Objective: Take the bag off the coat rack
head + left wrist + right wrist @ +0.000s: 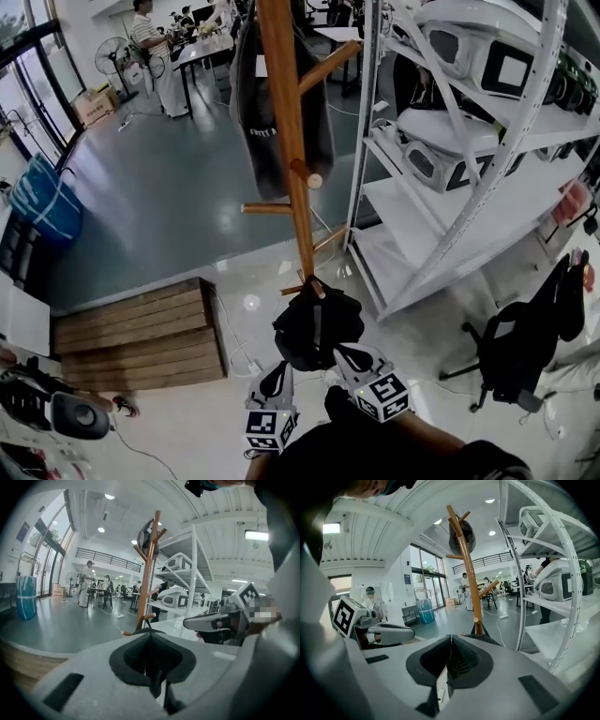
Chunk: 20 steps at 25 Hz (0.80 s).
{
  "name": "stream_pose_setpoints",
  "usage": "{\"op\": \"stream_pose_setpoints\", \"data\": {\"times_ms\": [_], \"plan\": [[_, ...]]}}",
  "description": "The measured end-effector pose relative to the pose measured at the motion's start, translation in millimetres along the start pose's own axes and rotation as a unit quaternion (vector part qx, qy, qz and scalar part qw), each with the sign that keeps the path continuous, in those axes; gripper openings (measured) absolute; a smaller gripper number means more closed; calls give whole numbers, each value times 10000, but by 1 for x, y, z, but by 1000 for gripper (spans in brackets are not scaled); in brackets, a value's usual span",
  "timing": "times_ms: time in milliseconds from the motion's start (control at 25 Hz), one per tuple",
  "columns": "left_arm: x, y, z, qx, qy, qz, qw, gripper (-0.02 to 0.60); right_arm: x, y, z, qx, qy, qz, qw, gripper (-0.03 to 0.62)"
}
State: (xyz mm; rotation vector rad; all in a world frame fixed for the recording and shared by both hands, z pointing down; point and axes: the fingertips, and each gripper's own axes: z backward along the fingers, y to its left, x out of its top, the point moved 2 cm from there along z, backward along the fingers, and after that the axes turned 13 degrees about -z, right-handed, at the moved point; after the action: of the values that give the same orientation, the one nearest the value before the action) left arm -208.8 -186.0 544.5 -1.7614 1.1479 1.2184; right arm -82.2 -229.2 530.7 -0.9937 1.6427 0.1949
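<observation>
White shelving fills the right of the head view. The wooden rack runs down the centre, and the dark bag hangs on its pegs at upper centre, well ahead of me. At the rack's foot, lower centre, sits a black bundle, just beyond both my tips; I cannot tell whether I touch it. My left gripper and right gripper sit side by side at the bottom, each with its fingers pressed together and nothing visible between them.
</observation>
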Motion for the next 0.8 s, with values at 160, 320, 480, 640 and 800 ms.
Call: {"op": "stream_pose_setpoints", "data": {"times_ms": [160,320,480,640,800], "plan": [[6,-1,-29,-260,83,-80,9996,18,4,-26,-16,-49,162,48,9998,14],[6,7,-58,-341,38,-277,9990,20,8,-53,-32,-116,323,95,9994,16],[-1,16,-81,-318,198,-332,9987,31,9,-76,-48,-114,534,91,9985,108],[-12,24,-98,-343,431,-385,9977,120,8,-98,-62,-228,707,197,9970,144],[-21,36,-112,-372,576,-451,9966,160,3,-120,-74,-288,924,270,9949,171]]}}
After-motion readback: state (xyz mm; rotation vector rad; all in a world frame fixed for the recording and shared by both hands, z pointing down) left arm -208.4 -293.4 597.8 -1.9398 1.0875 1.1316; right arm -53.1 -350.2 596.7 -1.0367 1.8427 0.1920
